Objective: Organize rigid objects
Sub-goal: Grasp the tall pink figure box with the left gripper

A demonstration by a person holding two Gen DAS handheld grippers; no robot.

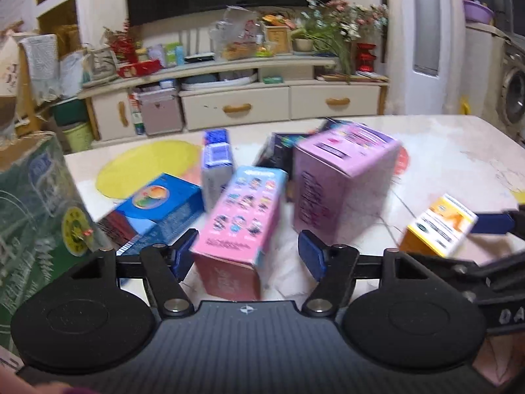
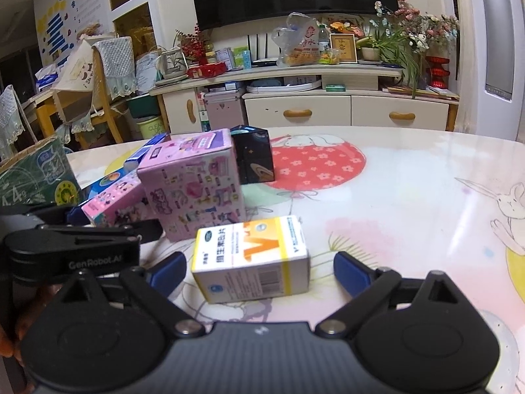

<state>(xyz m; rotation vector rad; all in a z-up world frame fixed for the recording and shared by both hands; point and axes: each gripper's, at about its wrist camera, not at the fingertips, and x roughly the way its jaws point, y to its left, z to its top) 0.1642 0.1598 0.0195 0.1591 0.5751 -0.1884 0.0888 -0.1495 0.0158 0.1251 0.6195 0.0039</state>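
L claw (image 1: 249, 256) wide, straddling pink box (image 1: 241, 220) lying near edge of table (image 1: 443, 151), pads not touching; R claw (image 2: 259, 272) wide around yellow box (image 2: 252, 259), clear both sides; centre each box betw pads before closing; avoid nudging purple box (image 2: 193, 187).

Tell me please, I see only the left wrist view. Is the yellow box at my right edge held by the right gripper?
Observer: No. The yellow box lies between the fingers of the right gripper, with a gap on each side.
Operator: And the dark box behind the big pink one?
Observer: The dark box stands upright and shows a ringed planet.
Operator: What is under it?
Observer: The edge of a red flowered patch printed on the table.
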